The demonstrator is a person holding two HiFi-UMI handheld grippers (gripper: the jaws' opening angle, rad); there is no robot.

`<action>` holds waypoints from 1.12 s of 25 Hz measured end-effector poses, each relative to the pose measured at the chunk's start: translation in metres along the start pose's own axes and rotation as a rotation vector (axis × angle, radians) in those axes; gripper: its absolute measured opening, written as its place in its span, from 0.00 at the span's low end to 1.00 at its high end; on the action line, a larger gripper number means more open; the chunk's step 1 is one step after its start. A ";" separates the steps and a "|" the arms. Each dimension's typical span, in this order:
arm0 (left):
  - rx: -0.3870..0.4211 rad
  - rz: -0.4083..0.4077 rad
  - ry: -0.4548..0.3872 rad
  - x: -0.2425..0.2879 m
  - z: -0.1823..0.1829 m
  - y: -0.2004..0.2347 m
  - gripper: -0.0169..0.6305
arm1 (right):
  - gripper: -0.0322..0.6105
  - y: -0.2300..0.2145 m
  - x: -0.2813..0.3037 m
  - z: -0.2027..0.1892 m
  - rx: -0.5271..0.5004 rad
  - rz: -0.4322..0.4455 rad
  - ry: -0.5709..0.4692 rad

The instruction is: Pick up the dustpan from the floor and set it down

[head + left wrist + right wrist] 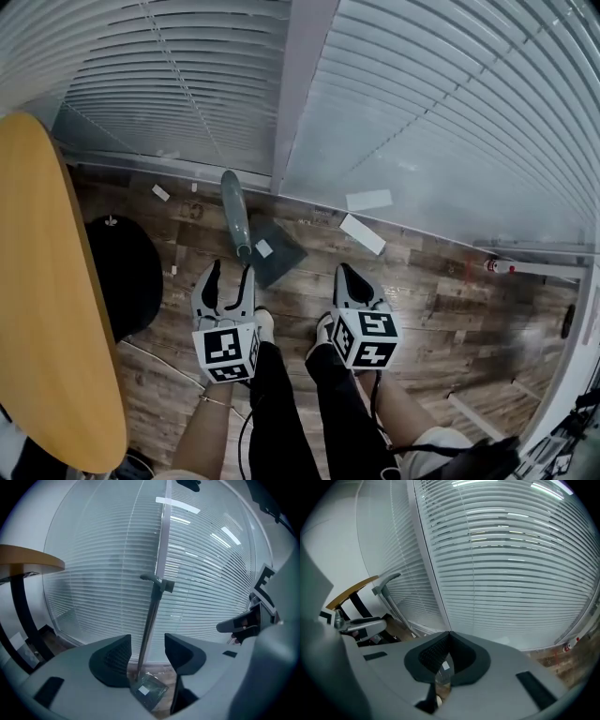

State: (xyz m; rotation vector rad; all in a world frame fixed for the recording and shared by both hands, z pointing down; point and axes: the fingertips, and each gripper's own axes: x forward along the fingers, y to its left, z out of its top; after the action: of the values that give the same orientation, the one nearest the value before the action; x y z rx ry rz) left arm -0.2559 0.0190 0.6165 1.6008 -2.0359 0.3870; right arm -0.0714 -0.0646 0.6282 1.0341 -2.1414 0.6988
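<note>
The dustpan stands by itself on the wooden floor by the window, its dark pan (pixel 274 251) flat down and its long grey handle (pixel 235 211) upright. My left gripper (pixel 230 274) is just in front of it and open. In the left gripper view the handle (pixel 151 620) rises through the gap between the two fingers without either pad touching it, and the pan (pixel 150 690) lies below. My right gripper (pixel 348 274) hovers to the right of the pan, shut with nothing in it; its tips (pixel 449 637) meet. The right gripper view shows the handle (pixel 389 592) at the far left.
A yellow wooden table (pixel 47 281) and a black round seat (pixel 127 272) stand at the left. Paper scraps (pixel 363 232) lie on the floor near the window blinds (pixel 422 112). A small red-capped thing (pixel 497 266) lies at the right. The person's legs are below the grippers.
</note>
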 end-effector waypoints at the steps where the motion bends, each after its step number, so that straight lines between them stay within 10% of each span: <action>1: 0.010 -0.001 -0.004 0.005 0.001 0.001 0.39 | 0.10 0.001 0.002 0.000 0.002 0.001 0.001; 28: 0.004 0.096 -0.076 0.054 0.021 0.002 0.25 | 0.10 -0.019 0.008 -0.027 0.043 -0.027 0.031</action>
State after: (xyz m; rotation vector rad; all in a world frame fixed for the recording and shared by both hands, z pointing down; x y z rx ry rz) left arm -0.2717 -0.0349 0.6299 1.5458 -2.1766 0.3704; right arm -0.0513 -0.0602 0.6549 1.0670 -2.0904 0.7462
